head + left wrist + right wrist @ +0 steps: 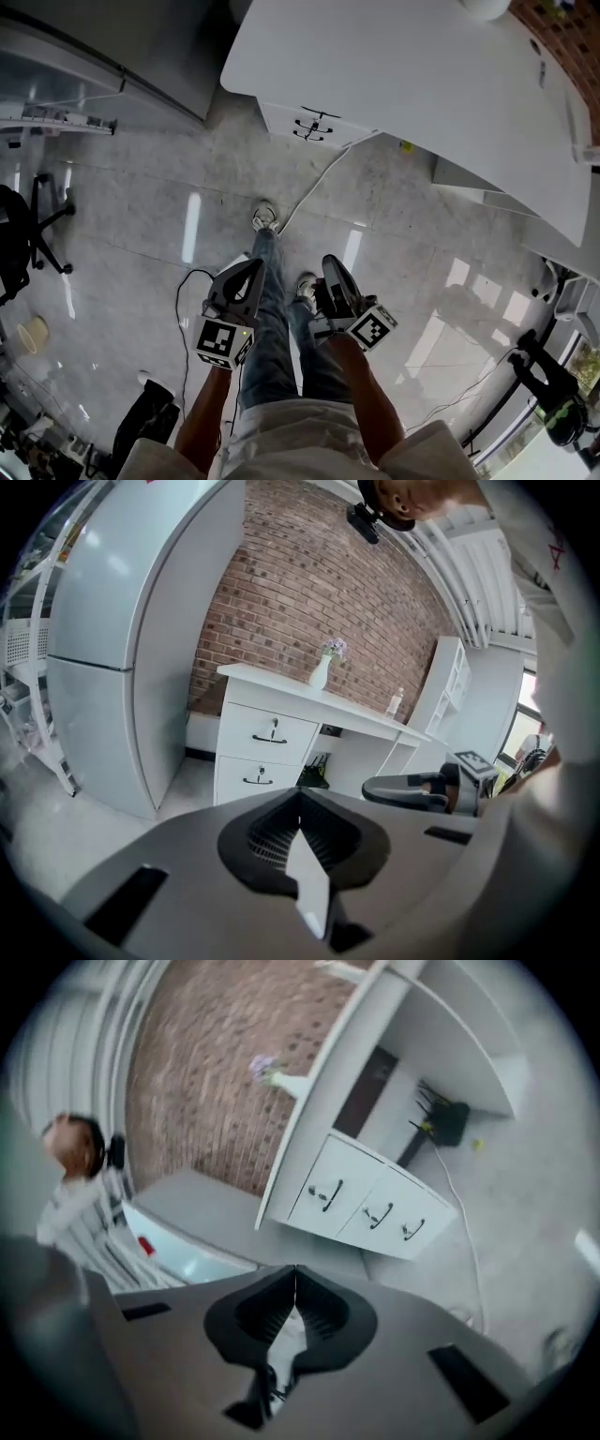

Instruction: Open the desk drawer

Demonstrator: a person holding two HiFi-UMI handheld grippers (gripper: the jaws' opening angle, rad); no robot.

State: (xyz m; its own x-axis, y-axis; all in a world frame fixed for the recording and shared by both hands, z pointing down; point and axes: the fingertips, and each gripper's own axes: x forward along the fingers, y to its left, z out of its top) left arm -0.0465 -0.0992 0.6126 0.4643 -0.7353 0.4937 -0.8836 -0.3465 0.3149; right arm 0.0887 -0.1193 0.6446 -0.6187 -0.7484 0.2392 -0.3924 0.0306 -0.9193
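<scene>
**Drawers closed, both claws shut and well apart from the desk**

The desk's drawer unit (265, 757) stands beneath the white tabletop (281, 682), at the end nearest a grey refrigerator (122, 658) and against a brick wall (309, 583). Every drawer front sits flush and closed, so nothing inside shows. The left gripper view takes in two drawers, the top drawer (272, 733) and the lower drawer (256, 780), each with a dark handle. Anything further down is cut off by the claw's own body. The right gripper view, steeply tilted, shows three handles in a row on the unit. From the head view only its front edge shows from under the tabletop.

One white vase (321, 674) holding purple flowers and one small bottle (394, 703) stand on the tabletop.

The left claw (300, 794) has its jaws pressed together on nothing. The right claw (295, 1269) is likewise fully closed and empty. Both are held in front of the person's jeans (277, 328), over a pale tiled floor (141, 216). One white cable (314, 187) trails from the desk toward the shoes. An office chair (28, 234) is cut off at the frame's edge.
</scene>
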